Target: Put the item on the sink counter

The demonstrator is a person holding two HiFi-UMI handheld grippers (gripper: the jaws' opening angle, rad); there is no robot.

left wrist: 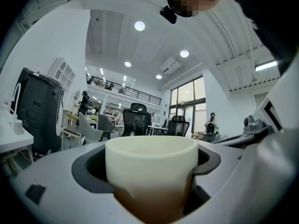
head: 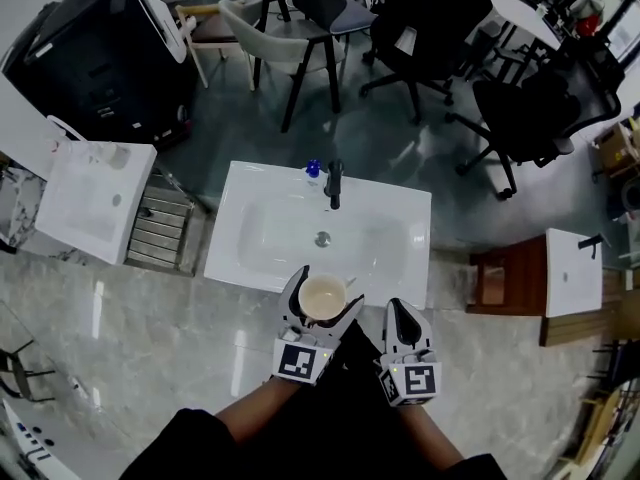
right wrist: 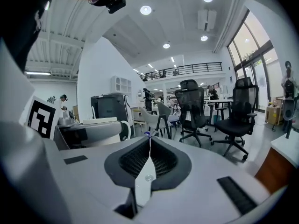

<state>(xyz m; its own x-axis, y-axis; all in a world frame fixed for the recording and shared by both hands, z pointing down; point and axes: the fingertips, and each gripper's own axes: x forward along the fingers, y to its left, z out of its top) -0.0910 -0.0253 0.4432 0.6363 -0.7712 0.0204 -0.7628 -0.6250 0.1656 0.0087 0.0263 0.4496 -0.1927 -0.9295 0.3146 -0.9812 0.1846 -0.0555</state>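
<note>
**A:** Office floor; head view has white sink counter mid-frame, cup lower centre in left gripper, over its near edge.

**B:** Left gripper view: jaws clamp cup's wall. Likely rigid, light, slick, chippable. Right gripper view: right gripper closed, empty.

Cup in L claw at near edge of sink counter, R claw just right, tap opposite.

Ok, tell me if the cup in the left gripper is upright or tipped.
Upright. The head view looks down into the open mouth of the cup, and the left gripper view shows its rim level.
</note>
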